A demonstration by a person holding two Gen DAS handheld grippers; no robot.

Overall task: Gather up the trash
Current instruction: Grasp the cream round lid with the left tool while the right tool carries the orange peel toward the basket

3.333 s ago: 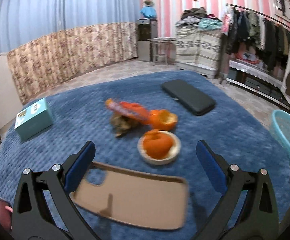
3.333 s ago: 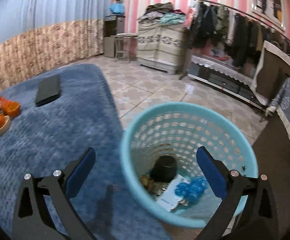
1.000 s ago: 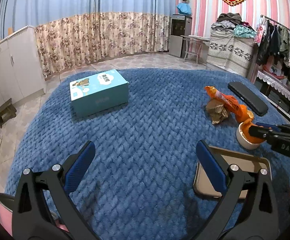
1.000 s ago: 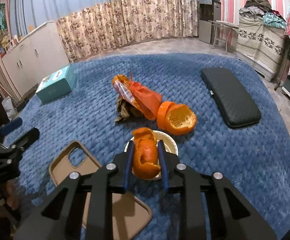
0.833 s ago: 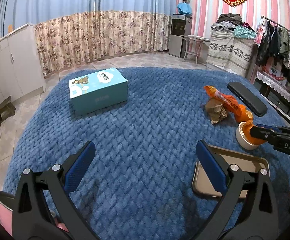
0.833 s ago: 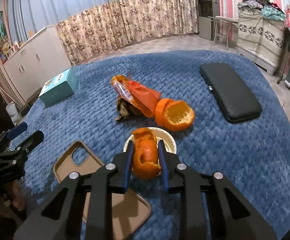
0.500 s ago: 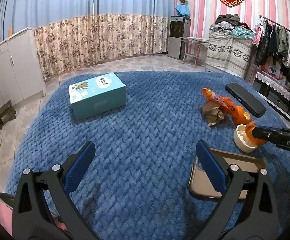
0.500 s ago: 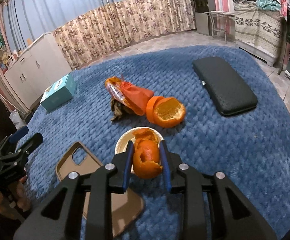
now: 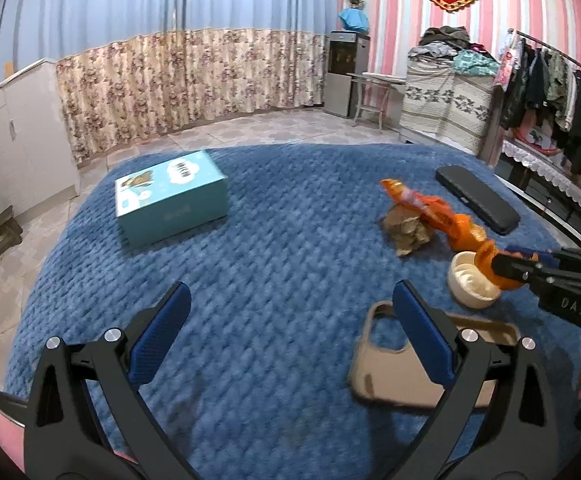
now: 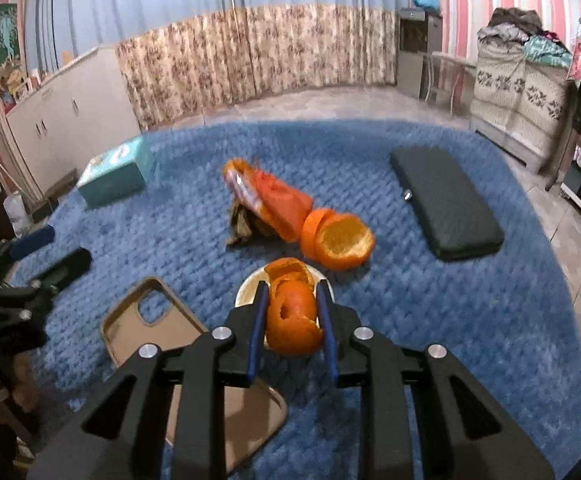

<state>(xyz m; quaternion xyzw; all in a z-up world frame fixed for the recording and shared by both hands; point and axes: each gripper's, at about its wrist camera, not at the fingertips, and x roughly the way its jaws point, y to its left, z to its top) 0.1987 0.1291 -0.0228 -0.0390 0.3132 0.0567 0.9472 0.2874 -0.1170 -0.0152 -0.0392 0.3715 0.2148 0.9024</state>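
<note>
My right gripper [image 10: 292,326] is shut on an orange peel [image 10: 291,322] and holds it above a small white dish [image 10: 246,292]; the peel also shows in the left wrist view [image 9: 490,266] over the dish [image 9: 470,284]. A second orange peel [image 10: 340,242], an orange snack wrapper [image 10: 274,196] and a crumpled brown scrap [image 10: 244,226] lie on the blue blanket [image 10: 430,308] beyond it. My left gripper [image 9: 288,326] is open and empty above the blanket [image 9: 290,240], left of the trash.
A tan phone case [image 10: 162,332] lies by the dish. A black case [image 10: 446,204] lies to the right and a teal tissue box [image 9: 170,196] to the left. The blanket's edge drops to a tiled floor [image 10: 570,240] on the right.
My right gripper has lifted the orange peel up off the white dish and drawn back slightly. The left gripper has stayed open and nearly still.
</note>
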